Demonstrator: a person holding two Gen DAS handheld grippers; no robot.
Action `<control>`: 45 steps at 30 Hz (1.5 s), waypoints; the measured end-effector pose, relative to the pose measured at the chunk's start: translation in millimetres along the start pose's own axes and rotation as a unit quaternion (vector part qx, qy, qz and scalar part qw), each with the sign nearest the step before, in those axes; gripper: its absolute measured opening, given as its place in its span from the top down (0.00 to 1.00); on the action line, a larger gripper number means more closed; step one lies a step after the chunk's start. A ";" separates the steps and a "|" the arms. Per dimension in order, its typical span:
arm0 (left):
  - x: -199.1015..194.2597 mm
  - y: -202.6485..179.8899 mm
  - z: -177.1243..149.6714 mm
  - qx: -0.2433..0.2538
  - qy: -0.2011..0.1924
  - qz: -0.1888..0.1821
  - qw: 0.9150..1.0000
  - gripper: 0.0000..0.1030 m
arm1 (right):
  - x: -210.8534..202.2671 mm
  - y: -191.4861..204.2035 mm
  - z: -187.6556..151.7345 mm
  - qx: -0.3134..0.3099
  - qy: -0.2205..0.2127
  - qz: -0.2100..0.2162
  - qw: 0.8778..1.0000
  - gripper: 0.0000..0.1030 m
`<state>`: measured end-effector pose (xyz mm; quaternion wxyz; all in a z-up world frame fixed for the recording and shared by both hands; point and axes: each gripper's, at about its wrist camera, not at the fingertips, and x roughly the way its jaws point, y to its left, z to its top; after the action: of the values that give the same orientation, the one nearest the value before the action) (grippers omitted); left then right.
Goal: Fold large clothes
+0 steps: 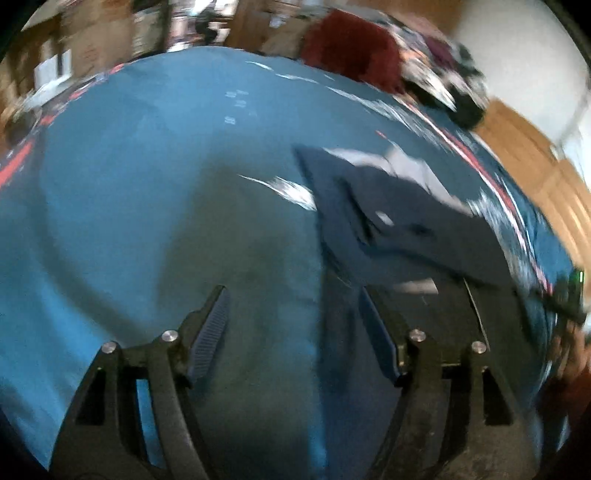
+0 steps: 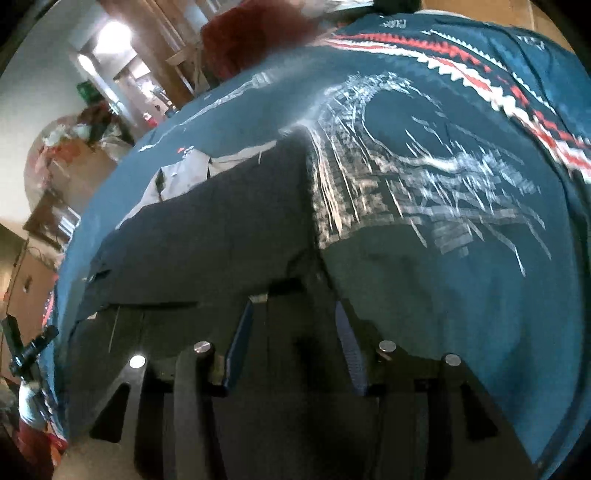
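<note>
Nearest in the left wrist view, the left gripper [image 1: 291,332] has its two ribbed blue-padded fingers [image 1: 208,332] spread wide apart over the cloth, with nothing between them. In the right wrist view, the right gripper [image 2: 293,343] is likewise parted, its pads standing clear of each other just above the near edge of the garment, gripping nothing.

Just beyond both grippers lies the task's thing: a dark navy folded garment with a pale grey lining or collar showing at its far end [image 1: 399,221] [image 2: 221,225]. It rests on a teal-blue printed cloth with white line drawings and a red-and-white zigzag border [image 1: 147,166] [image 2: 480,295] that covers the whole work surface. The garment sits to the right of the left gripper and ahead-left of the right one.

It looks soft, light and limp, likely to sag and slide on the smooth cover, so a pinch at each near corner or along the near hem should serve best; a grab mid-panel would bunch it.

Farther off, a dark red heap of fabric [image 1: 351,48] [image 2: 251,33] sits past the far edge; motion blur hides finer detail.
</note>
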<state>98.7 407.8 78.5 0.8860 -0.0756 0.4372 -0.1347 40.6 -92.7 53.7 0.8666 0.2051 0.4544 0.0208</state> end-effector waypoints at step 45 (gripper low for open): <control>93.8 -10.3 75.0 -0.055 0.058 -0.020 0.997 0.48 | 59.7 6.7 52.6 -0.054 0.056 0.021 0.997 0.61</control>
<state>211.1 370.6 55.8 0.8507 -0.1250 0.4931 -0.1320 118.5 -90.9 36.1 0.8488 0.1664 0.4961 0.0750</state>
